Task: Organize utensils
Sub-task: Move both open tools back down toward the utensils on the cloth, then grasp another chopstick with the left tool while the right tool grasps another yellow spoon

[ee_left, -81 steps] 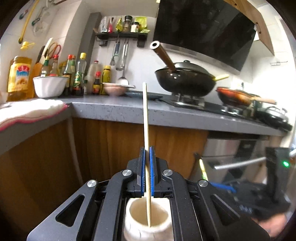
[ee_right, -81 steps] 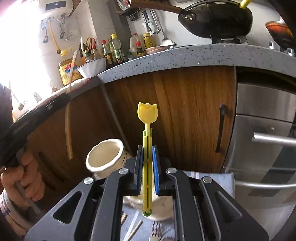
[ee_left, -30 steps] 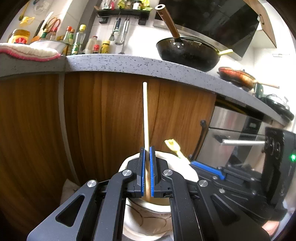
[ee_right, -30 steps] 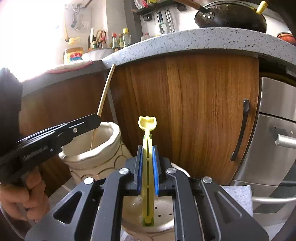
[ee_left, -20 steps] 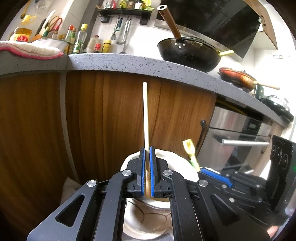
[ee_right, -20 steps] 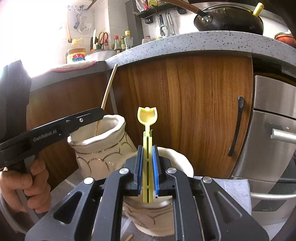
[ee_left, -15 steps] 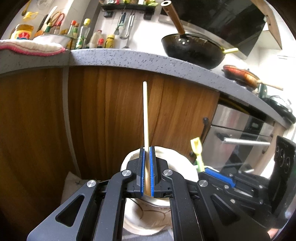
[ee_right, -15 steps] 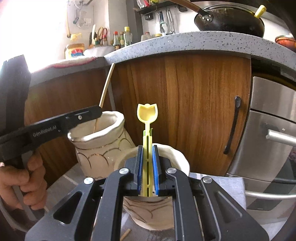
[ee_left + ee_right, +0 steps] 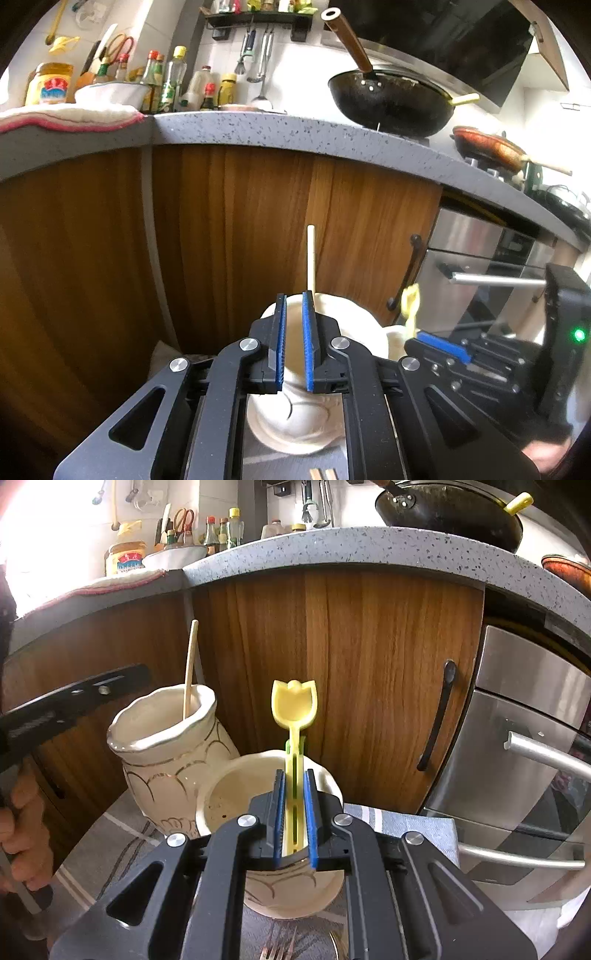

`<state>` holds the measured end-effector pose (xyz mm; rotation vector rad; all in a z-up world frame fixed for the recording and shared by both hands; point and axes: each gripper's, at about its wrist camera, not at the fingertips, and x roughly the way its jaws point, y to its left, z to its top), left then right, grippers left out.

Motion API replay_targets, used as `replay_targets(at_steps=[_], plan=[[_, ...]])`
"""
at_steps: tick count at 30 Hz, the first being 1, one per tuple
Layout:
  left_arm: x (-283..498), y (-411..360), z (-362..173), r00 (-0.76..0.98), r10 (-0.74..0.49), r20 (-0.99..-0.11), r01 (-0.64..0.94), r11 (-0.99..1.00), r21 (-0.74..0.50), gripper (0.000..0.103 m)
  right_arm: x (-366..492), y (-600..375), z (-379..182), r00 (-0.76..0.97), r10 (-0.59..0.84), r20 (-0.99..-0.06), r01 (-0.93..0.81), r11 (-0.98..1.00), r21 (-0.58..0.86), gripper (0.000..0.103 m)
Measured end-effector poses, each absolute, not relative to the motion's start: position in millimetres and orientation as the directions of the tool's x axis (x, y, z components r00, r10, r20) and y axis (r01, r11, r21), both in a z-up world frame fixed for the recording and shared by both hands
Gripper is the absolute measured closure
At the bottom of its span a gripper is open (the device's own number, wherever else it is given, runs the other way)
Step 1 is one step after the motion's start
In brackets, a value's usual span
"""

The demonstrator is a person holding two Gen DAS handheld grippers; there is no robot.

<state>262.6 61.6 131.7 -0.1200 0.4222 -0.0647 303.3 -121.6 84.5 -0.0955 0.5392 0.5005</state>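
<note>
Standing in the taller ceramic vase, just ahead of the left gripper, was one chopstick, leaning on the far rim. The left jaws had just been opening; nothing sat between the blue pads, and the stick rose beyond the right fingertip, clear of it. That piece looked delivered.

The right gripper hung over the shorter ceramic pot, directly below and ahead of its fingertips. The yellow tulip-topped utensil stood upright between its pads, stem down inside the pot. A thin gap showed on each side of the stem, so the grip read as slackened, barely released rather than clenched. Judged as at the point of drop-off, with the jaws not yet drawn away.

Remaining work, as far as visible: a metal fork lay on the striped cloth under the right gripper, close to the lower edge of its view, and two more chopstick ends lay beneath the left gripper. Roughly midway, by my estimate; the loose pieces below need sorting into the two vessels.
</note>
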Motion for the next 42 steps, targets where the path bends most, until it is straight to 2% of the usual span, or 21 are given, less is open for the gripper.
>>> replay_targets(at_steps=[2,4,6,9,13,18,23,25,30,39,42], plan=[[254.1,64.7,132.1,0.911,-0.091,-0.402,0.038,0.99,-0.138,0.085,302.1,-121.7,85.4,0.738,0.432,-0.517,-0.484,0.874,0.041,0.089],[241.4,68.7,129.5,0.911,-0.094,-0.402,0.035,0.988,-0.151,0.074,298.2,-125.1,88.8,0.74,0.441,-0.507,-0.485,0.873,0.051,0.079],[228.6,71.7,123.5,0.907,-0.091,-0.412,0.029,0.988,-0.154,0.071,290.6,-130.5,93.0,0.749,0.442,-0.493,-0.485,0.873,0.047,0.078],[210.6,75.5,109.7,0.893,-0.088,-0.44,0.02,0.987,-0.156,0.07,272.8,-141.2,98.5,0.755,0.448,-0.479,-0.49,0.871,0.042,0.078],[192.2,79.1,80.7,0.845,-0.094,-0.527,0.008,0.986,-0.164,0.07,248.2,-154.1,97.1,0.738,0.453,-0.5,-0.505,0.862,0.036,0.078],[179.8,70.9,42.5,0.752,-0.106,-0.65,0.008,0.988,-0.153,0.07,226.1,-178.9,72.2,0.651,0.457,-0.606,-0.525,0.848,0.076,0.077],[168.5,51.8,16.7,0.685,-0.116,-0.719,0.044,0.992,-0.119,0.075,213.1,-197.8,41.6,0.57,0.426,-0.703,-0.505,0.856,0.11,0.077],[166.2,46.5,9.2,0.669,-0.109,-0.735,0.053,0.994,-0.099,0.078,207.7,-201.0,30.5,0.544,0.403,-0.736,-0.501,0.86,0.1,0.077],[167.5,34.1,-1.4,0.626,-0.08,-0.775,0.072,0.996,-0.044,0.079,203.2,-200.2,8.3,0.433,0.383,-0.816,-0.522,0.844,0.12,0.077],[169.2,35.3,-0.1,0.592,-0.055,-0.804,0.104,0.995,0.008,0.081,205.7,-194.4,3.9,0.392,0.328,-0.86,-0.543,0.837,0.071,0.078],[169.1,36.4,0.4,0.578,-0.053,-0.815,0.112,0.994,0.016,0.081,210.0,-193.9,5.9,0.376,0.32,-0.869,-0.545,0.835,0.072,0.08]])
